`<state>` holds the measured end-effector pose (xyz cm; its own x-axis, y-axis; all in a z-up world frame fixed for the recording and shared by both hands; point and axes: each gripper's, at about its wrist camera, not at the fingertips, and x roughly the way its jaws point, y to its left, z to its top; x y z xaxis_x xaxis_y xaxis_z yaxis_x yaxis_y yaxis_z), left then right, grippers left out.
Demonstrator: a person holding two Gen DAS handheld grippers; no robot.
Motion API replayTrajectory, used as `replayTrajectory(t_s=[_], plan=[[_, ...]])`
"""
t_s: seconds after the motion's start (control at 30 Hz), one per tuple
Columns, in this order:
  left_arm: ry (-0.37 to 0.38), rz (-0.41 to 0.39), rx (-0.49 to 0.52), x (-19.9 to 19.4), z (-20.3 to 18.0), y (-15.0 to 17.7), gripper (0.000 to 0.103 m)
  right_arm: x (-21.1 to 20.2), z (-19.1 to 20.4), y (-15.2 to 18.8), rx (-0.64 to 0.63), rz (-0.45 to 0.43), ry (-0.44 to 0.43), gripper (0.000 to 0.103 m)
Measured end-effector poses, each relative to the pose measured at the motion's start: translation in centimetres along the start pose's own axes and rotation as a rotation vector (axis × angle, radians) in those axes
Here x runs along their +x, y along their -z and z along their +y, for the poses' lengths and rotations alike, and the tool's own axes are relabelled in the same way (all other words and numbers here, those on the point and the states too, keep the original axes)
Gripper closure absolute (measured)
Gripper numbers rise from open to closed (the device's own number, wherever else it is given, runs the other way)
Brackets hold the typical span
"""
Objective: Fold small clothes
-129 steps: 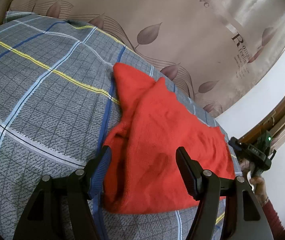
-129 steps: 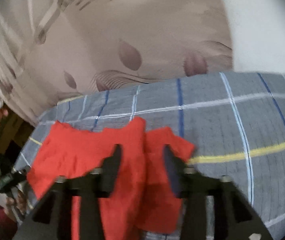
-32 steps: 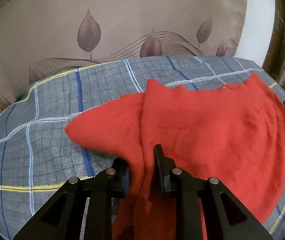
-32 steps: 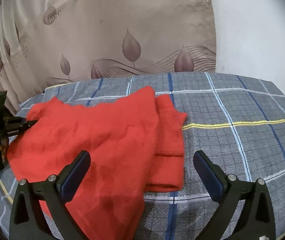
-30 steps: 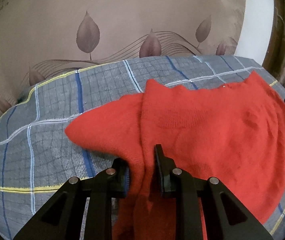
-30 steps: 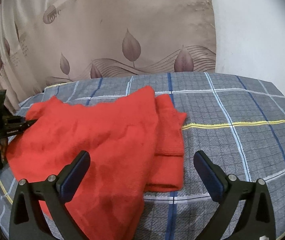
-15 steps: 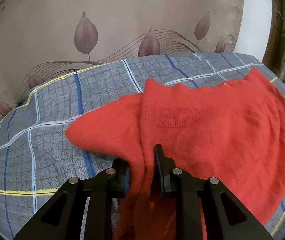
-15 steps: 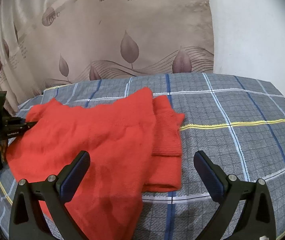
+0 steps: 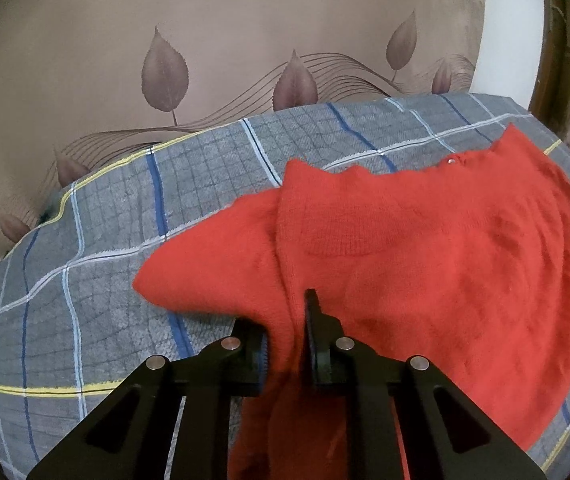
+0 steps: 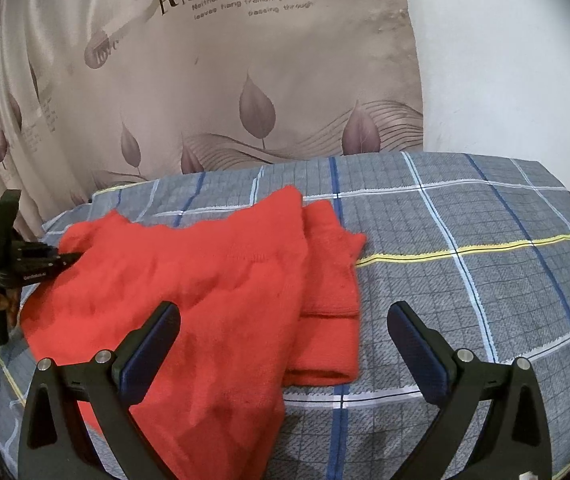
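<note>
Left gripper (image 9: 287, 330) pinches the sweater (image 9: 425, 264) edge; right gripper (image 10: 283, 346) hangs wide apart over its folded sleeve (image 10: 331, 288), nearer to it.

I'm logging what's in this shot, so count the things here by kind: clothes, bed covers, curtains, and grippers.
Red sweater: 1
Plaid bed cover: 1
Leaf-print curtain: 1
Grippers: 2, the left gripper and the right gripper
Total: 5

ahead of me, a beige leaf-printed curtain (image 10: 213, 80) hangs behind the grey plaid bed (image 10: 465, 240), white wall (image 10: 505, 60) to its right.
</note>
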<state>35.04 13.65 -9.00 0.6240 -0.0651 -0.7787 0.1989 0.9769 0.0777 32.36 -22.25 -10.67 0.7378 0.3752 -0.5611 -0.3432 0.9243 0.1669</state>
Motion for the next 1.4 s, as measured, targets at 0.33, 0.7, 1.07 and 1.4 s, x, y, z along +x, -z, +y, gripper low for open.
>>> replayTrajectory(t_s=[0.33,0.7,1.07,1.4], plan=[[0.004,0.022,-0.011,-1.0,-0.1,-1.4,0.089,-0.7,-0.5,0.0,0.03,-0.025,-0.039,0.0],[-0.028,0.045,0.008,-2.2,-1.2,-2.7,0.089,-1.3,-0.8,0.0,0.058,-0.05,-0.068,0.0],[0.02,0.057,-0.045,-3.7,-1.9,-4.6,0.09,-1.9,-1.3,0.1,0.082,-0.071,-0.097,0.0],[0.103,0.105,-0.138,-5.0,-4.4,-7.5,0.09,-2.4,-2.1,0.2,0.117,-0.098,-0.148,0.0]])
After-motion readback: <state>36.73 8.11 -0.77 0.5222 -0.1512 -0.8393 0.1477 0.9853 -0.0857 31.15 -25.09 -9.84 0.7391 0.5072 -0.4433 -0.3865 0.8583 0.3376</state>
